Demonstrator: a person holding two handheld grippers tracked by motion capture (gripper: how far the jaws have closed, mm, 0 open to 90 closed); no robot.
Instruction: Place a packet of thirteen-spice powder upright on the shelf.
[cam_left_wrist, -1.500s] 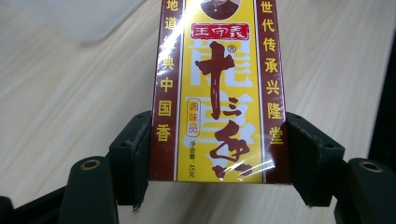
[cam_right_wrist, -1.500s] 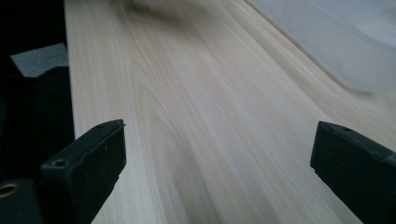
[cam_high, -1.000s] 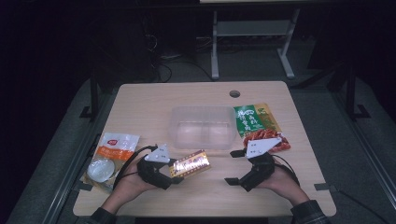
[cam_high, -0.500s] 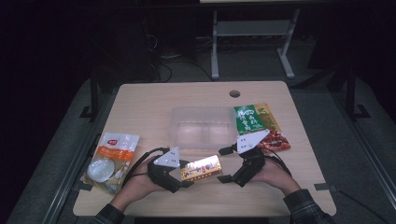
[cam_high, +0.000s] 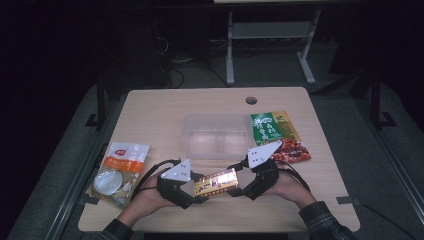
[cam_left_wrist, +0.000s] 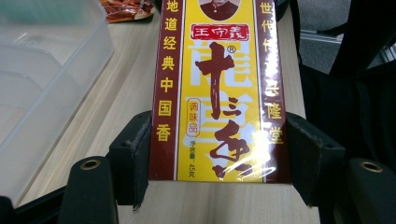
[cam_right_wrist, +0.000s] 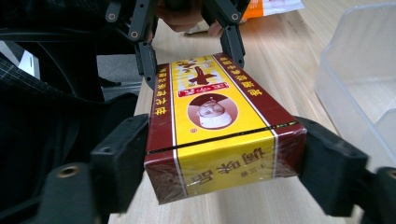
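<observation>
Yellow-maroon spice box (cam_high: 216, 183) at near centre of counter (cam_high: 165, 105), held between both grippers, long axis left-right, printed face up, right end slightly farther. Left gripper (cam_high: 192, 192) jaws clamped on box's left end, pads pressed on both long sides. Right gripper (cam_high: 239, 186) jaws just been closing, now gripping right end, box between pads. Clear plastic container (cam_high: 217, 136) just beyond box. White-orange pouch (cam_high: 119, 165) at left, green packet (cam_high: 272, 127) and red packet (cam_high: 292, 151) at far right.
</observation>
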